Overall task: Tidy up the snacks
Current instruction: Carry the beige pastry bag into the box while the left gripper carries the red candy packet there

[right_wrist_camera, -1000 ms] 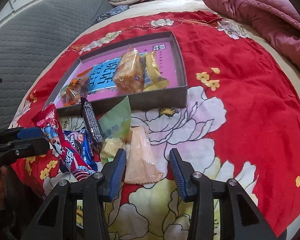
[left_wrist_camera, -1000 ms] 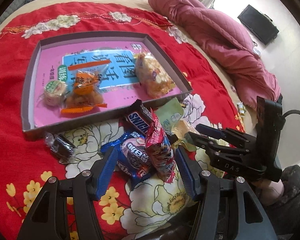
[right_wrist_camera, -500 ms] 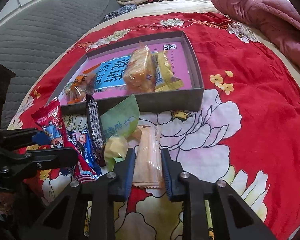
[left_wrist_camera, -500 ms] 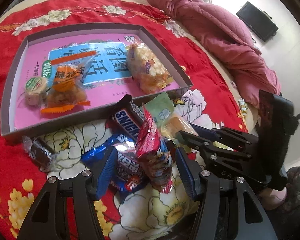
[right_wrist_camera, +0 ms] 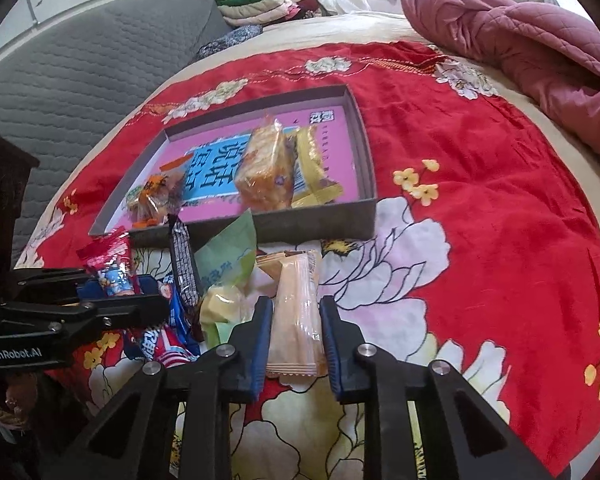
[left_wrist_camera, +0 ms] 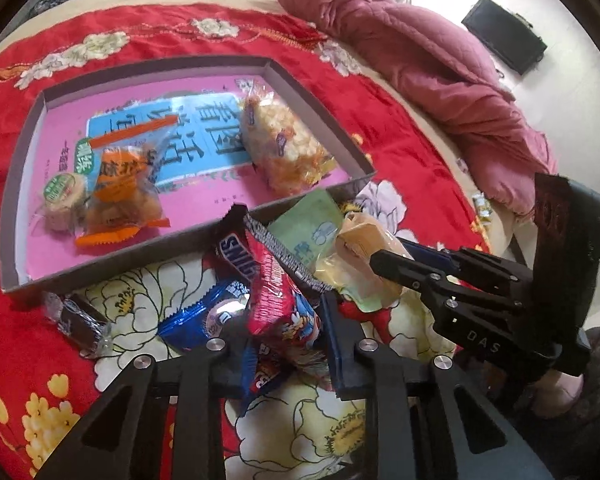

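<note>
Left gripper (left_wrist_camera: 286, 336) has just clamped the red snack packet (left_wrist_camera: 278, 300); right gripper (right_wrist_camera: 294, 336) grips the pale wafer packet (right_wrist_camera: 296, 312). Both lie just outside the box (right_wrist_camera: 320, 224), evidently bound there.

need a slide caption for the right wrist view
Right gripper shut on a pale orange packet on the red cloth, short of the snack box.
</note>
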Motion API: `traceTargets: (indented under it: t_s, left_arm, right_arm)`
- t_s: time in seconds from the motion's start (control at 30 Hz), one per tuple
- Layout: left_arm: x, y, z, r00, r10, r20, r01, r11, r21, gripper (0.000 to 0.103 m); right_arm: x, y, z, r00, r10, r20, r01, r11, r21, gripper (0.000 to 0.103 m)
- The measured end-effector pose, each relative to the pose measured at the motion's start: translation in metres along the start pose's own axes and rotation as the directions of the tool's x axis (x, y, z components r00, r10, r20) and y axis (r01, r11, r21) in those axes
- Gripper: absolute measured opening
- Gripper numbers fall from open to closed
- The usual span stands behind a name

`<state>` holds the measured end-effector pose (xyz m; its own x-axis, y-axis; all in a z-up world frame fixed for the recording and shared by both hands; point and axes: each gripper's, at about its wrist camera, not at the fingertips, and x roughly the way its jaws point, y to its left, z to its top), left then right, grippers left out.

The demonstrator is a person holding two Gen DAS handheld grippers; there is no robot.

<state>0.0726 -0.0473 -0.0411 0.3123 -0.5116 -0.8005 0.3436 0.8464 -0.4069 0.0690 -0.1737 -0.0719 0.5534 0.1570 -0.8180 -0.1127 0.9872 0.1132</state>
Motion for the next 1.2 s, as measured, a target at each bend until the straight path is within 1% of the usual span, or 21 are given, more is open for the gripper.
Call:
traceTargets:
  t_s: [0.37, 0.8, 1.0, 1.2]
  left_arm:
    - [-0.025, 0.004, 0.005, 0.998, -0.02, 0.062, 0.021, 1.0, -0.014, 0.027]
    - [-0.046, 0.022, 0.011, 0.992, -0.005, 0.126, 0.012, 0.998, -0.061, 0.024]
    - [-0.054, 0.026, 0.014, 0.987, 0.002, 0.158, 0.009, 0.998, -0.064, 0.024]
    - [-0.062, 0.032, 0.02, 0.981, 0.029, 0.192, -0.015, 0.997, -0.071, 0.024]
  right_arm:
    - [-0.013, -0.002, 0.005, 0.999, 0.003, 0.038, -0.004, 1.0, 0.027, 0.024]
    - [-0.021, 0.004, 0.012, 0.997, 0.013, 0.08, -0.015, 1.0, 0.022, 0.024]
    - [-0.024, 0.006, 0.015, 0.995, 0.015, 0.097, -0.017, 1.0, 0.02, 0.024]
    - [-0.026, 0.007, 0.018, 0.994, 0.019, 0.109, -0.022, 0.999, 0.023, 0.024]
